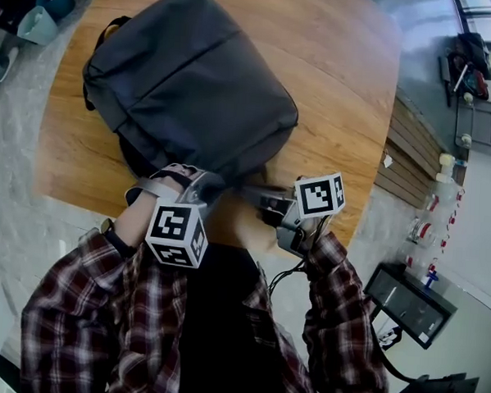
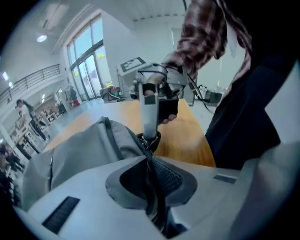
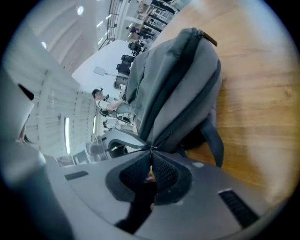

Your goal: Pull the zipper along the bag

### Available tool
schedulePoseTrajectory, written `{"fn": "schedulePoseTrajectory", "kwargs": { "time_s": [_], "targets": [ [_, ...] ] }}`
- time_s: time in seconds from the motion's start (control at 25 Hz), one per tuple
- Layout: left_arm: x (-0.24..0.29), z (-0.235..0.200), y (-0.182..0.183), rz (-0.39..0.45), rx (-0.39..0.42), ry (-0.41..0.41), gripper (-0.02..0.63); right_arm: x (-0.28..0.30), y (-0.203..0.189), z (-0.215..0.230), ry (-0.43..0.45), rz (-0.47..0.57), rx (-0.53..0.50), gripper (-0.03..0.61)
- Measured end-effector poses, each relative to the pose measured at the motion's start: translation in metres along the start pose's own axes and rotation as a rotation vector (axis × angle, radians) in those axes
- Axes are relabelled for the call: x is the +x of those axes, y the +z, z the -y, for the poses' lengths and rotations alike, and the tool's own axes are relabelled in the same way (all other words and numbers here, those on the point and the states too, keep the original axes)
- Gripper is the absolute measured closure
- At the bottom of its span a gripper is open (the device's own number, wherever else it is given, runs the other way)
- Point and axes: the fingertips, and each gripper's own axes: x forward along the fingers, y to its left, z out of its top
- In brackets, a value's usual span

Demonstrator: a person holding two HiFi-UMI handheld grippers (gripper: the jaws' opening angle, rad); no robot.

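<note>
A dark grey backpack [image 1: 186, 82] lies on the round wooden table [image 1: 341, 90]. Both grippers meet at its near edge, by the person's chest. My left gripper [image 1: 213, 187] is shut on a dark strip of the bag's edge [image 2: 151, 154] that runs down between its pads. In the left gripper view the right gripper [image 2: 150, 137] points its tip at the same spot. My right gripper [image 1: 252, 193] is shut on the zipper pull [image 3: 151, 149], and the zipper line [image 3: 173, 126] runs away up the backpack [image 3: 178, 79]. The left gripper [image 3: 133, 146] shows just left of the pull.
The table's near edge [image 1: 227, 232] lies right under the grippers, with grey floor around it. A black box [image 1: 408, 303] and a bottle [image 1: 444, 173] stand off to the right. Bag straps [image 3: 213, 143] hang onto the wood. People stand far off in the hall.
</note>
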Motion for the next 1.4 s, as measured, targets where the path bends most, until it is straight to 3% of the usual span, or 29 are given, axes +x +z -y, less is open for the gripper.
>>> {"fn": "schedulePoseTrajectory", "kwargs": {
  "time_s": [0.08,0.2,0.36,0.48,0.6,0.76,0.84,0.96,1.08,1.24,1.4],
  "targets": [
    [0.005,0.003,-0.004,-0.054,0.068,0.024,0.588,0.005,0.001,-0.008,0.058,0.016,0.047,0.558],
    [0.007,0.006,-0.016,-0.139,0.090,0.026,0.588,0.018,-0.001,-0.020,0.141,0.036,0.088,0.558],
    [0.007,0.006,-0.031,-0.230,-0.009,-0.006,0.588,0.037,-0.003,-0.019,0.129,0.070,0.156,0.558],
    [0.001,0.005,-0.039,-0.231,-0.037,-0.053,0.607,0.031,-0.002,-0.011,0.052,0.073,0.138,0.561],
    [-0.006,0.010,-0.045,-0.208,-0.073,-0.112,0.607,0.021,-0.007,-0.001,0.007,0.013,0.089,0.561],
    [-0.011,0.014,-0.045,-0.147,-0.132,-0.130,0.607,0.019,-0.011,-0.004,0.055,-0.055,0.031,0.561],
    [-0.012,0.012,-0.045,-0.108,-0.185,-0.123,0.607,0.022,-0.013,-0.006,0.004,-0.088,-0.130,0.560],
    [-0.009,0.009,-0.044,-0.066,-0.275,-0.141,0.607,0.019,-0.014,-0.006,-0.211,-0.126,-0.525,0.552],
    [-0.004,0.011,-0.043,-0.078,-0.281,-0.151,0.607,0.019,-0.021,-0.010,-0.403,-0.158,-0.825,0.511],
    [-0.005,0.016,-0.041,-0.088,-0.319,-0.173,0.607,0.028,-0.037,-0.020,-0.588,-0.153,-1.027,0.489],
    [-0.003,0.012,-0.039,-0.097,-0.347,-0.198,0.607,0.039,-0.028,-0.015,-0.811,-0.124,-1.188,0.489]
  ]
}}
